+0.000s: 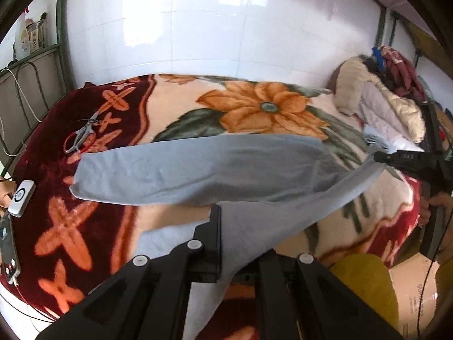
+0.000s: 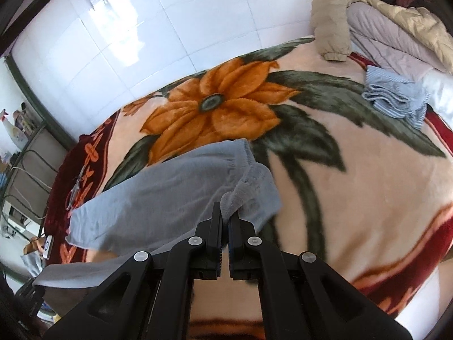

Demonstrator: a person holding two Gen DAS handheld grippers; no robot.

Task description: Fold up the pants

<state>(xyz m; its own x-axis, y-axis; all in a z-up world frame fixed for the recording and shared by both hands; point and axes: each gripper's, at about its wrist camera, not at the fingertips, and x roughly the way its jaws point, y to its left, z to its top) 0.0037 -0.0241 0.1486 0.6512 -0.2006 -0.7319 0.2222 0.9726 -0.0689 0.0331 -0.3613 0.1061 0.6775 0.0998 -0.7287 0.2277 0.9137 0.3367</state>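
Note:
Grey-blue pants (image 1: pixel 198 170) lie across a floral blanket (image 1: pixel 254 104) on a bed. One leg stretches left to its hem; the other leg is lifted and drapes over my left gripper (image 1: pixel 243 238), which is shut on it, the right finger hidden by cloth. In the right wrist view my right gripper (image 2: pixel 226 221) is shut on the elastic waistband (image 2: pixel 246 181) of the pants (image 2: pixel 158 195), held just above the blanket (image 2: pixel 354 187). The right gripper also shows in the left wrist view (image 1: pixel 379 157), pinching the waist end.
Scissors (image 1: pixel 82 134) and a white power bank (image 1: pixel 22 198) lie on the blanket's dark red left border. A phone (image 1: pixel 8 252) lies at the left edge. Jackets (image 2: pixel 396 28) and a striped cloth (image 2: pixel 396 96) are piled at the right. A tiled wall (image 1: pixel 226 28) stands behind.

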